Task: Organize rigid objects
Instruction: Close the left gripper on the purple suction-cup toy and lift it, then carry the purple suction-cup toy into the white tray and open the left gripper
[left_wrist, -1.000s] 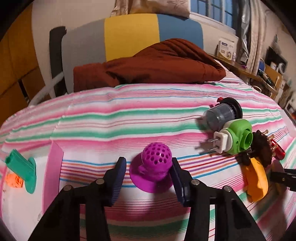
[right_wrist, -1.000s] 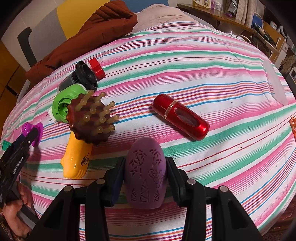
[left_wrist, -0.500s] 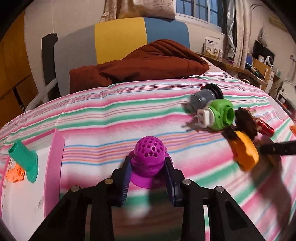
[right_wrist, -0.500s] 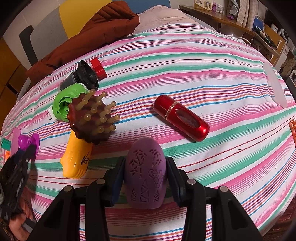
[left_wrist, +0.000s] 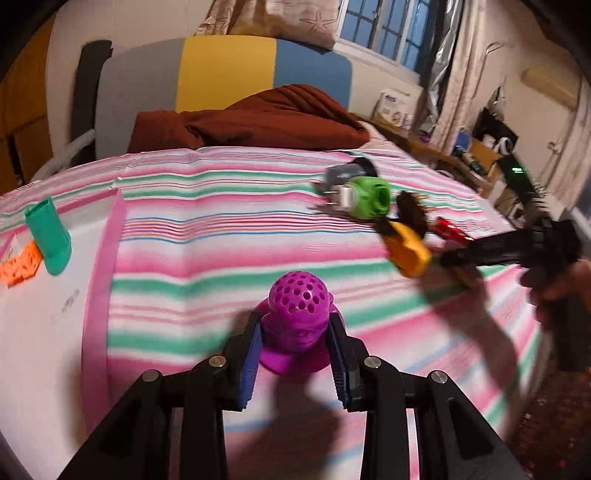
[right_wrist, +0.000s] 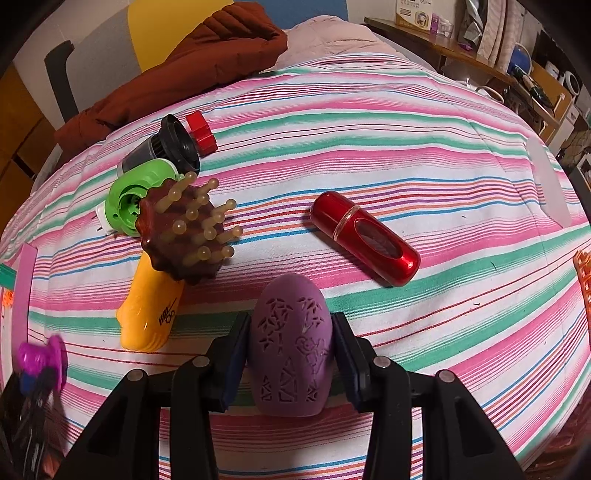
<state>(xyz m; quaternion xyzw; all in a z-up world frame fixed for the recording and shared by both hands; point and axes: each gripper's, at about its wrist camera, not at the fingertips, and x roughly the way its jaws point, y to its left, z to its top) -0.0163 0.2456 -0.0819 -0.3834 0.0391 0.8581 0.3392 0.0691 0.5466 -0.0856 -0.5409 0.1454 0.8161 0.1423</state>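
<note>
Left wrist view: left gripper (left_wrist: 295, 363) clamped tight on magenta perforated dome-topped plastic piece with round flared base (left_wrist: 295, 325), lower centre of frame, blue pads pressing both sides of the neck, base looking clear of striped pink-green-white bedsheet (left_wrist: 221, 229). White tray with pink rim (left_wrist: 99, 295) at left edge, teal plastic cylinder (left_wrist: 50, 236) and orange plastic block (left_wrist: 20, 264) inside it at upper left. Clutter at right: green-and-white plug adapter (left_wrist: 364, 197), grey-black cylinder (left_wrist: 343, 171), yellow plastic handle (left_wrist: 406, 249), all blurred. Right wrist view: right gripper (right_wrist: 291, 365) part-closed around mauve egg-shaped silicone case with cut-out pattern (right_wrist: 290, 343), lower centre, pads flat on both flanks. Glossy red oval case (right_wrist: 364, 242) right of centre, brown massage brush with tan knobs (right_wrist: 186, 229) left of centre, leaning on the yellow handle. Likely step: carry to the tray. Best kept level, grip unchanged, magenta piece lowered base-first into bare tray area, clear of the teal cylinder; mauve case kept high over the brush knobs while crossing.
</note>
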